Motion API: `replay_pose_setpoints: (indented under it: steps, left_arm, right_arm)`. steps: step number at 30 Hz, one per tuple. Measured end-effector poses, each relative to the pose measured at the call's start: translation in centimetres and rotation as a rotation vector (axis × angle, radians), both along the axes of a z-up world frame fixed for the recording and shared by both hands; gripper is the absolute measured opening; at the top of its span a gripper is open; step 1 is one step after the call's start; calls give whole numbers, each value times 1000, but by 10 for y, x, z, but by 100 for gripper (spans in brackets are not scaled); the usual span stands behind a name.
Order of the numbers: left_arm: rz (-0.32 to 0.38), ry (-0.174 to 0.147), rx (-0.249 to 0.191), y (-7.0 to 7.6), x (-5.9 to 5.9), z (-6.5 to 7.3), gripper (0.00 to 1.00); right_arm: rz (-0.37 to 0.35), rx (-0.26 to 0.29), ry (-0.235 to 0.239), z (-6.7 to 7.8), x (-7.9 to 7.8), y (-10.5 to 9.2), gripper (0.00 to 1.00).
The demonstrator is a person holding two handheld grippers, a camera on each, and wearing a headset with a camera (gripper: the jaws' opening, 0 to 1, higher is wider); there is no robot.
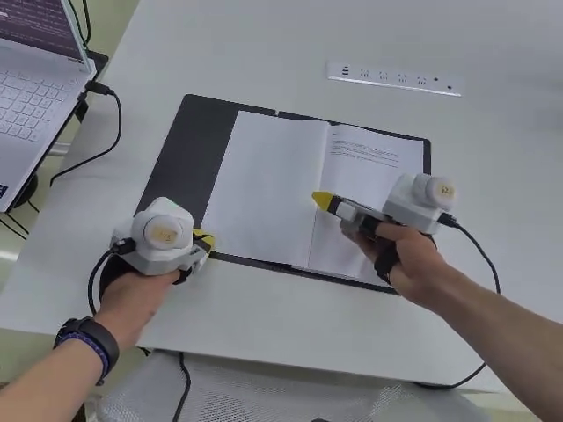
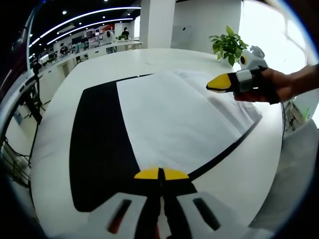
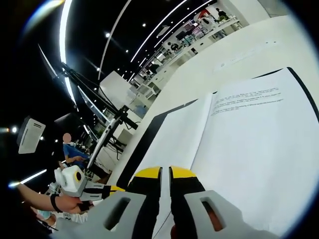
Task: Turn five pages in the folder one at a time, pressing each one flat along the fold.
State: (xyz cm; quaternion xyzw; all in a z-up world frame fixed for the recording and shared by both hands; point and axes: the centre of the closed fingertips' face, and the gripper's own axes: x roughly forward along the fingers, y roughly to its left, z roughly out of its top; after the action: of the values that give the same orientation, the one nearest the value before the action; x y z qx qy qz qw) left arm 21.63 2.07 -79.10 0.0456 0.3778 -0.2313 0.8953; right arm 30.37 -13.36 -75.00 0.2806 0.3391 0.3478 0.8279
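White table [image 1: 264, 53]; black folder [image 1: 185, 149] open, right page [image 1: 374, 176] printed.

**Left gripper at the folder's near edge**

The left gripper [image 2: 161, 174] rises from the bottom of the left gripper view, its yellow tips pressed together at the near edge of the open folder [image 2: 99, 149]. The folder lies on a white table [image 2: 55, 124], its black cover to the left and a white page [image 2: 174, 114] spread across the middle. A hand [image 2: 279, 87] brings the right gripper [image 2: 222, 83] in over the right-hand pages. A potted plant [image 2: 229, 44] stands by the table's far edge.
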Motion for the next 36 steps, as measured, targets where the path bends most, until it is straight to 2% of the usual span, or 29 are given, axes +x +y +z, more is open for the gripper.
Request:
replay_pose_setpoints:
  steps: [4,9,11,12,13,16,17,20,24,26,36]
  left_arm:
    - [25,7,-23,1,0,1,0]
    - [12,2,-12,0,0,1,0]
    - [14,2,-12,0,0,1,0]
    - [16,1,-13,0,0,1,0]
    - [19,2,-15,0,-1,1,0]
    - [27,1,-24,0,-2,2,0]
    - [26,1,-24,0,-1,2,0]
    - [23,3,-21,0,-1,2,0]
    - [21,3,-17,-1,-1,2,0]
    - [29,3,-23,-1,-1,2,0]
    - [33,-3,-24,0,0,1,0]
  right_arm:
    - [-12,-10,-7,-3,10,0,0]
    - [-16,-4,0,-9,16,3,0]
    - [-25,-11,17,-15,17,2,0]
    - [-45,-17,42,-21,19,-1,0]
    - [-44,-10,40,-22,20,0,0]
    - [-36,-23,44,-20,12,4,0]
    - [-45,-4,43,-18,14,5,0]
    - [-54,-2,45,-15,15,6,0]
    - [-89,26,49,-9,22,7,0]
    - [-157,37,58,-9,32,3,0]
    - [-193,59,54,-7,51,4,0]
